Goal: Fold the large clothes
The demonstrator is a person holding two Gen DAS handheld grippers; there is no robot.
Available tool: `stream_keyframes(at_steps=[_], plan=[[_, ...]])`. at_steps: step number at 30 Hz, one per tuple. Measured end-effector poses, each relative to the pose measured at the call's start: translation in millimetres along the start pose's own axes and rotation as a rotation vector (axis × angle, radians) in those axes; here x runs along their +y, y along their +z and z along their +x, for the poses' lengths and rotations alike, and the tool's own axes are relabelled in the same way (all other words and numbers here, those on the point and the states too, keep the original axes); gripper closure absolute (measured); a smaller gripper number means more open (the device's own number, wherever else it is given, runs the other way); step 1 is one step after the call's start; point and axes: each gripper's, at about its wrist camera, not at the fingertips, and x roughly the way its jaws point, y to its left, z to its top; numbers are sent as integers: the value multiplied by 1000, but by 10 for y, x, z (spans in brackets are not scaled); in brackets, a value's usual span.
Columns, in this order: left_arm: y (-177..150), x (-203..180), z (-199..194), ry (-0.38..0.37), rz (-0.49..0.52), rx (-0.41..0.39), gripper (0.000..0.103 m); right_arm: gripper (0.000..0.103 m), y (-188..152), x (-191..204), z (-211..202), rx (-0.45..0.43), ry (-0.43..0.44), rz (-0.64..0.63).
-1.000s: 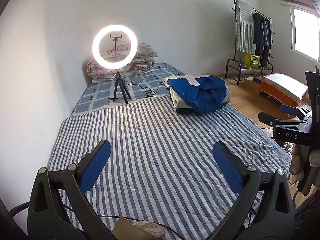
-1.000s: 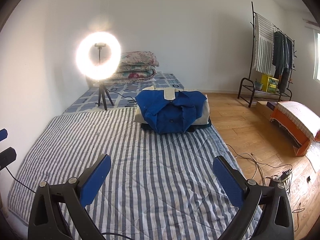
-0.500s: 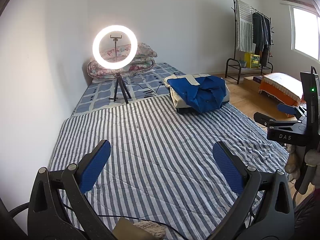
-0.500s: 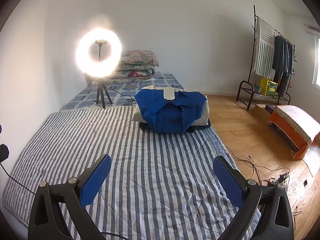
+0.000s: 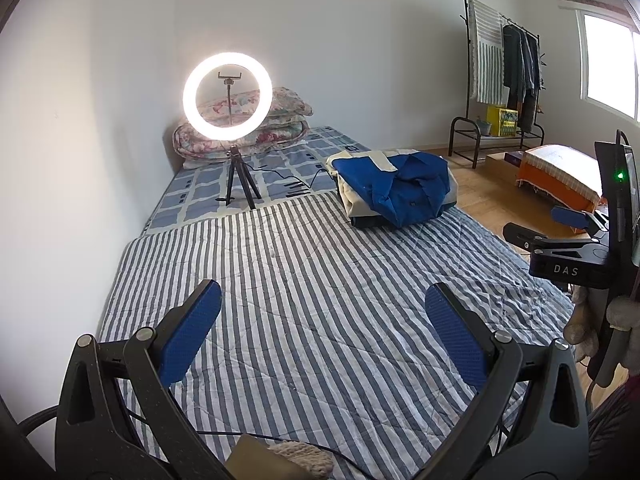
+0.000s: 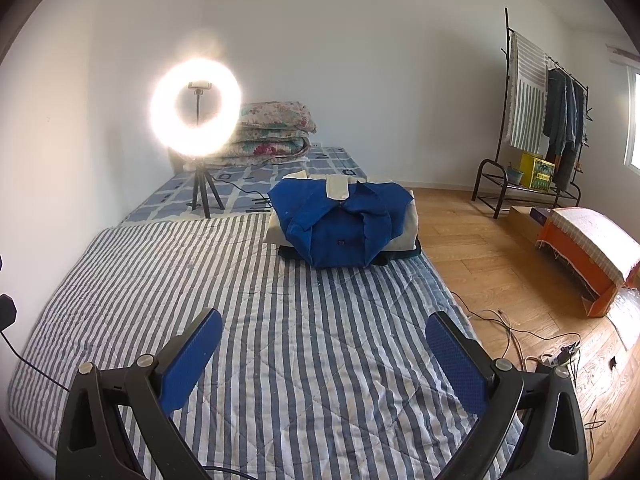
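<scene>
Your left gripper (image 5: 323,332) and right gripper (image 6: 324,360) are both spread and hold nothing — the folded clothes (image 6: 344,226) lie far ahead on the quilt (image 6: 280,320).

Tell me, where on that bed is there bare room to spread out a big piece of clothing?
The striped quilt lies bare from the open right gripper and left gripper up to the blue shirt on its stack. It gets crowded at the far end: the ring light tripod, its cable and the folded floral bedding.
</scene>
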Motion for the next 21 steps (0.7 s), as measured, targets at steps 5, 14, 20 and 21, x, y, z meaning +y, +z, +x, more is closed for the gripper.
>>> stream_keyframes(at_steps=[5,14,20,21], plan=[[0,-6,0,-2,-1,2,0,0,-13,-14,17,7,1,2],[5,-23,-13,5,-3,-4,0,0,-11,-18,30,9,1,0],[3,-18,-18,3,-3,1,0,0,-10,-25,40,8,-2,-3],[5,-12,-21,2,-5,3,0,0,-10,-27,42,8,-2,-2]])
